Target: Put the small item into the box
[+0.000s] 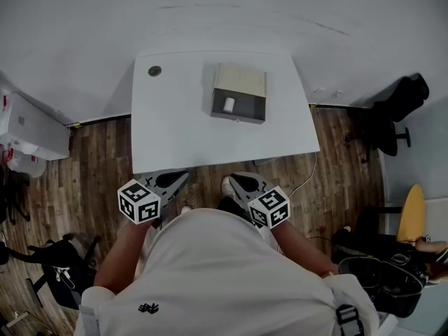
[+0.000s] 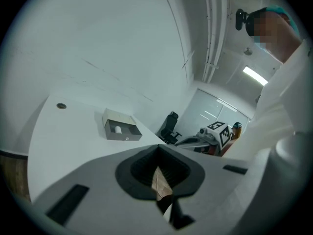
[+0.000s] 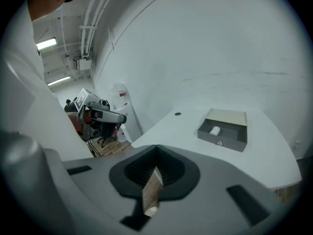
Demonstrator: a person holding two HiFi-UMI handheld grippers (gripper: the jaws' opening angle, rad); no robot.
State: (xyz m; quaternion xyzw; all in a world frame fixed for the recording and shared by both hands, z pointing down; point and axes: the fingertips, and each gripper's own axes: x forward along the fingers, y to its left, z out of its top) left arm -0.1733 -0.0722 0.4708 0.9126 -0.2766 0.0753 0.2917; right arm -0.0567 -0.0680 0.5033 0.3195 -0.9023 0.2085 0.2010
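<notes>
At 6 o'clock, left claw: pressed together, pinching nothing. Only a sliver of wooden floor shows through the slit where my jaws meet. It hangs at the table's near edge.
Right claw: likewise pressed together and empty, just beside the left one, at its 3 o'clock.
Table: white, ahead of both claws toward 12 o'clock.
Box: grey with a beige top over its far half, on the table at 12 o'clock, well apart from my claws.
Small item: white, lying inside the box's open near half, toward its 9 o'clock side.
Round hole: near the table's 11 o'clock corner.
</notes>
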